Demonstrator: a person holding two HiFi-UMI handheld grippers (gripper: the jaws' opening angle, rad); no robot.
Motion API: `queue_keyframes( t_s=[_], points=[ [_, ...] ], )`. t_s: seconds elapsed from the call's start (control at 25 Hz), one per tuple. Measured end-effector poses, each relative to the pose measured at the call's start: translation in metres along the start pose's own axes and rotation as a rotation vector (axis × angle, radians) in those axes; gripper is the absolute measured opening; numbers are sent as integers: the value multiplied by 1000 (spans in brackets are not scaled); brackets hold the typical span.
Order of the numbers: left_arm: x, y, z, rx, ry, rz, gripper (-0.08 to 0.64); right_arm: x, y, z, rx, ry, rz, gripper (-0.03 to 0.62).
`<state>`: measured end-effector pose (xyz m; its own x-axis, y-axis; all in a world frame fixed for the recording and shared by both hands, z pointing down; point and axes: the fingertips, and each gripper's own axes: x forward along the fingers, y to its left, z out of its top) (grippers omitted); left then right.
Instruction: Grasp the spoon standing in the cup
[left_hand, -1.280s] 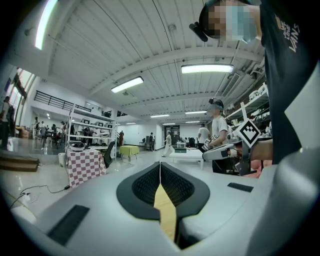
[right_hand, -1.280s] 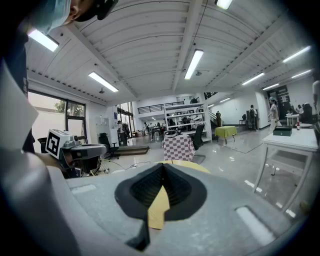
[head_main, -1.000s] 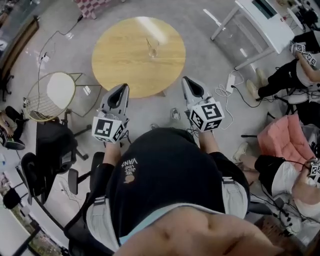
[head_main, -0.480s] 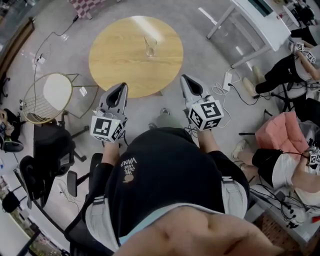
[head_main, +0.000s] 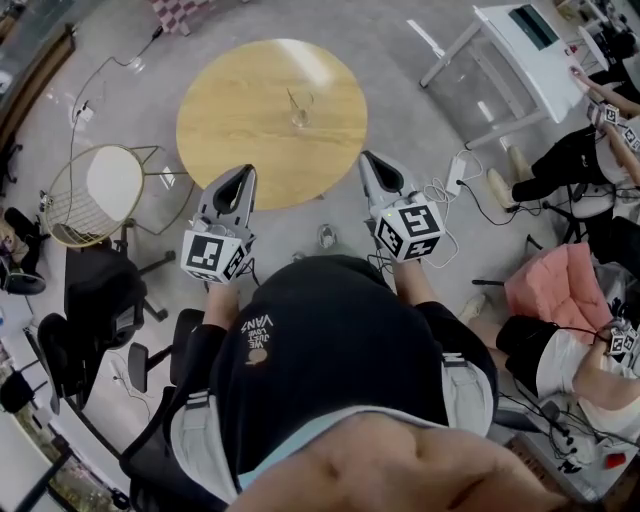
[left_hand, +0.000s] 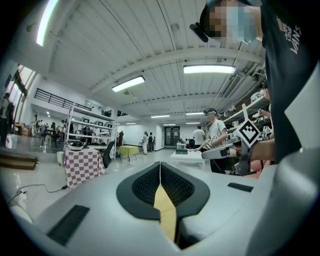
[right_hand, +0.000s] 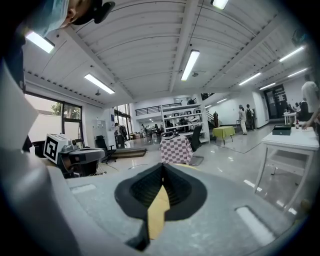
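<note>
Not much has moved: the glass cup (head_main: 300, 111) and the round wooden table (head_main: 230, 130) sit a touch lower in the head view than a second ago, and the person's shoe (head_main: 325, 236) has shifted under them, so I read it as a slow walk-up, not a reach. Both tools are carried at the same height as before, in front of the torso and on the near side of the table edge. Left gripper (head_main: 243, 176) has its jaws pressed together at the tips with nothing between them, and its own view looks out across the room, not at the table. Right gripper (head_main: 372, 163) is the same: jaws fully together, empty, and pointing at the room's far shelving. The spoon (head_main: 293, 98) stands in the cup with its handle leaning far-left. The cup is a little right of the table's centre and well apart from both tools. My take: this is approach only and the grasp has not started. Whichever tool goes in needs its jaws opened first, then lined up on the handle above the rim. The right one looks marginally better placed. The handle is thin and the glass is light, so a side knock could tip the cup.
</note>
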<state>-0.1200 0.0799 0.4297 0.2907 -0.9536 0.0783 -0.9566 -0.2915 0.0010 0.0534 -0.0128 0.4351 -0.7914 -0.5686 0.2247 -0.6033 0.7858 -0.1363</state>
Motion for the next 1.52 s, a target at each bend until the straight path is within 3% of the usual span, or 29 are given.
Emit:
queue_keyframes(
  t_s=[0.92,1.16,1.52],
  points=[
    [90,2,10,3,3,118,2,45,-76,14,-24,22,139,-3],
    [104,5,9,12,15,97,2,52,-81,12,-7,25,143,-2],
    [121,31,11,18,17,17,2,72,-75,17,13,21,83,-3]
  ],
)
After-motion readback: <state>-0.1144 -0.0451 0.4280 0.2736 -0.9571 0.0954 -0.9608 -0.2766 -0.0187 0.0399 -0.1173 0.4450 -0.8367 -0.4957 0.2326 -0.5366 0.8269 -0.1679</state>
